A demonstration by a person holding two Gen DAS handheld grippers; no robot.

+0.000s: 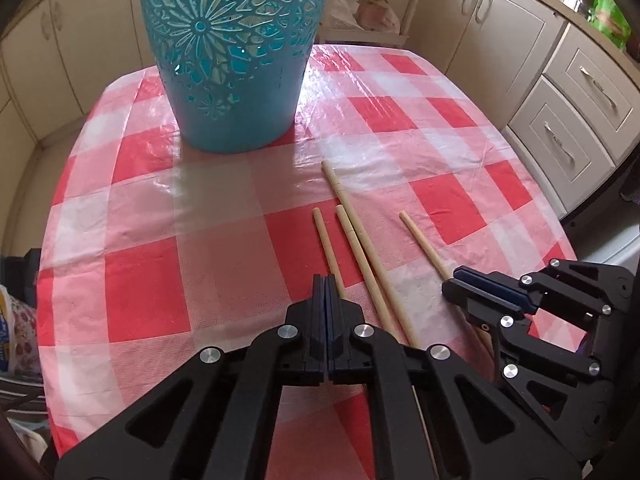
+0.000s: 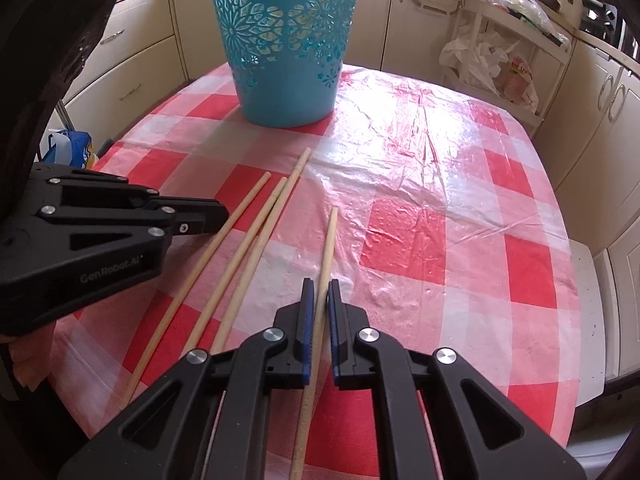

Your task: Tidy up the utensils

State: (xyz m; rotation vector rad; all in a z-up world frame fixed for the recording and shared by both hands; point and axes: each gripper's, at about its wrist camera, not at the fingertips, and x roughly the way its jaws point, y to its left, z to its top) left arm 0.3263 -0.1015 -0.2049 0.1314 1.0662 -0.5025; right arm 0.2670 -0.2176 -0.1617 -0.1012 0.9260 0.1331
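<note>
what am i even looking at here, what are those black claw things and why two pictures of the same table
Each black claw is a hand-held gripper: a two-finger tool that a person carries, one in each hand, with a wide-angle camera looking forward along its fingers. The two pictures are the same moment seen from the two cameras.

The left hand-held gripper is shut with nothing between its fingers. The right hand-held gripper is slightly open, its fingers on either side of one long pale wooden chopstick that lies on the table; whether it grips it yet, I cannot tell.

On the red-and-white checked plastic tablecloth lie three more pale wooden chopsticks, and behind them stands a turquoise cut-out patterned bucket, probably where they are meant to go.
</note>
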